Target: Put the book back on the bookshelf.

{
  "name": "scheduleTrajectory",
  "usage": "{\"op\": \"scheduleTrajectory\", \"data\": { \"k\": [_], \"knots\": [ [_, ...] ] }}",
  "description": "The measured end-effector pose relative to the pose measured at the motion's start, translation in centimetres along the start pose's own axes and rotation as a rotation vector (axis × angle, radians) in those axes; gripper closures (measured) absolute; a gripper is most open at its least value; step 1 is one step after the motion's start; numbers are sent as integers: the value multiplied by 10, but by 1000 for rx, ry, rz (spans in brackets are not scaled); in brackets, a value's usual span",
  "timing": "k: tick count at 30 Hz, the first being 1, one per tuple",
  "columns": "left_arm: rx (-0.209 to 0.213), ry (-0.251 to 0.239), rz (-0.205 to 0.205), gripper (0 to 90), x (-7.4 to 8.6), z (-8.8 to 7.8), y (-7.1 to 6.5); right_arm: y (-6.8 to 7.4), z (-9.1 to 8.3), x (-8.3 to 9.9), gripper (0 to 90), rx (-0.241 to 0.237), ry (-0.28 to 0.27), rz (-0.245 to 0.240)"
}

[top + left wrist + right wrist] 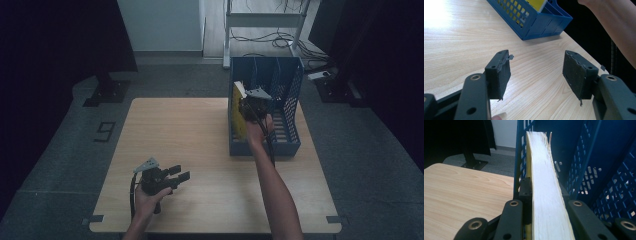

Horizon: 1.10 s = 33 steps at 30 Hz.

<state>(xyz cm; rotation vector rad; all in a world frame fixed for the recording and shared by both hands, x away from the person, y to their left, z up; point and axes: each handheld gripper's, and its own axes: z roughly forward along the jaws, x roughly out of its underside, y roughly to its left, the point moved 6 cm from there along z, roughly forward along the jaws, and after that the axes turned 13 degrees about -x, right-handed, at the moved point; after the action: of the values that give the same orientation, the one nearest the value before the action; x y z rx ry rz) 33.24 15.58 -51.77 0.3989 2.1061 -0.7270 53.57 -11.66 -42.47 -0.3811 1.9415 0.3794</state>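
Observation:
A yellow-covered book (237, 111) with white page edges (541, 157) stands upright in the leftmost slot of the blue file rack (295, 100). My right gripper (248, 107) reaches into the rack from the front and is shut on the book; in the right gripper view the right gripper (544, 188) has a jaw on either side of the book's lower part. The left gripper (181, 173) rests low near the table's front left, held in a hand, pointing right. In its own view the left gripper (537, 56) stands open over bare wood, its worn pads (574, 75) holding nothing.
The rack (541, 22) sits at the table's (175, 130) far right, with dividers (584, 157) to the book's right. The right forearm (614, 25) crosses the table's right side. A desk frame and cables (265, 30) lie on the floor beyond.

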Motion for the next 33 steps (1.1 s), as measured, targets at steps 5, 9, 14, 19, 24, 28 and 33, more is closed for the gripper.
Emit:
{"op": "scheduleTrajectory", "data": {
  "k": [5, 9, 14, 19, 24, 28, 33],
  "knots": [
    [-1, 0, -2, 387, 0, 0, 1, 0, 0, 0, 744, 8, -10, 10],
    [-2, -4, -6, 387, -1, -1, 1, -1, 1, -1, 745, 27, -24, 21],
    [-2, -1, -2, 388, 0, 0, 2, -1, 1, -2, 745, 30, -34, 18],
    [-2, -3, -2, 389, 0, 0, 2, -2, 3, -3, 744, 28, -34, 25],
    [-2, -5, -7, 389, -1, -1, 3, 0, 7, -8, 745, 30, -43, 15],
    [-2, -6, -8, 388, -1, -1, 4, 3, 11, -12, 745, 30, -44, 6],
    [-6, -20, -12, 393, -2, -2, 3, 2, 18, -12, 744, 41, -43, 6]
  ]
}}
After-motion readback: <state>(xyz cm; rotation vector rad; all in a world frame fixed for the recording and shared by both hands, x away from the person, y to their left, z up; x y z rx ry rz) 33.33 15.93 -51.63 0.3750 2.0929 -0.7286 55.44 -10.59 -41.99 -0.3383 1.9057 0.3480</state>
